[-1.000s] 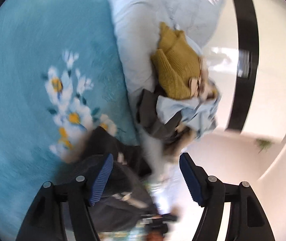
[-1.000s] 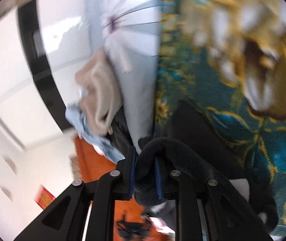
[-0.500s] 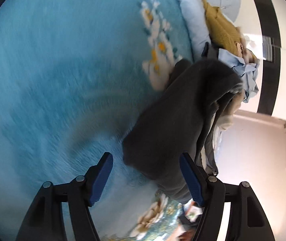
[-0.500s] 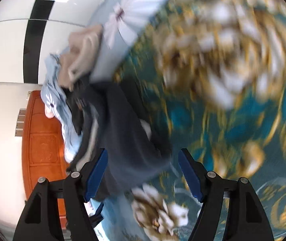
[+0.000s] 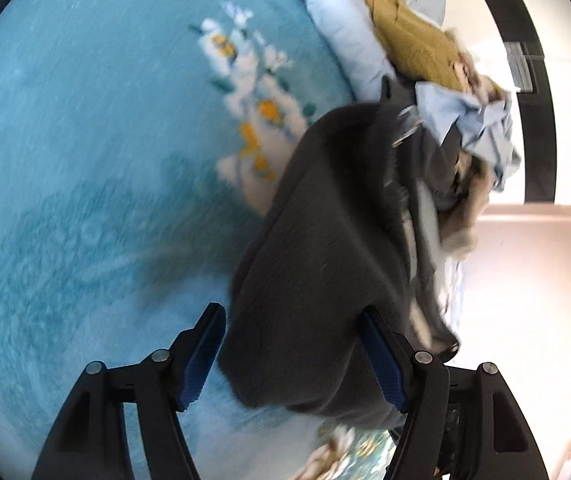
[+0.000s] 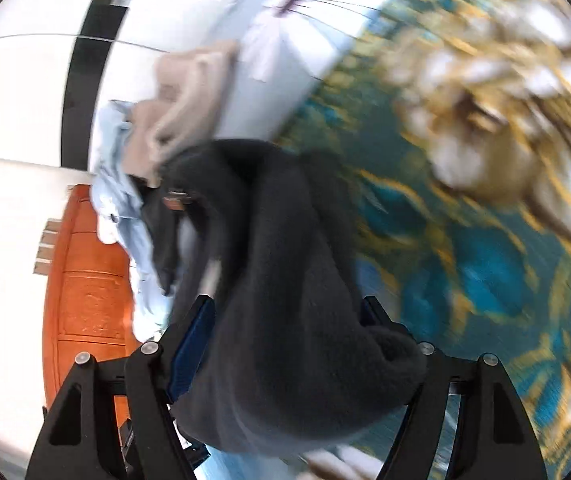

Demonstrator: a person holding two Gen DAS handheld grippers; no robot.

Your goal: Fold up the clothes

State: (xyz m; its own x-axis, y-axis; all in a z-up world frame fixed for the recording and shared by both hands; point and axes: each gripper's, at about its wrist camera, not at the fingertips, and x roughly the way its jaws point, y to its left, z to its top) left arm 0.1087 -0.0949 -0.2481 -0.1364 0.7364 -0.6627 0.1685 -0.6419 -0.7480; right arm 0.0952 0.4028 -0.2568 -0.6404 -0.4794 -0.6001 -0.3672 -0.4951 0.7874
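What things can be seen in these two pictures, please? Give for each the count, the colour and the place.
dark fleece garment: one, charcoal grey, on the bed in front of both grippers
teal blanket: one, teal with white flowers, covering the bed
mustard knit: one, yellow-brown, top of the clothes pile
light blue shirt: one, pale blue, in the pile behind the fleece
beige garment: one, beige, in the pile
pale quilt: one, light blue, beyond the blanket
wooden cabinet: one, orange-brown, beside the bed
left gripper: black, blue fingers, open
right gripper: black, blue fingers, just opened, fleece between
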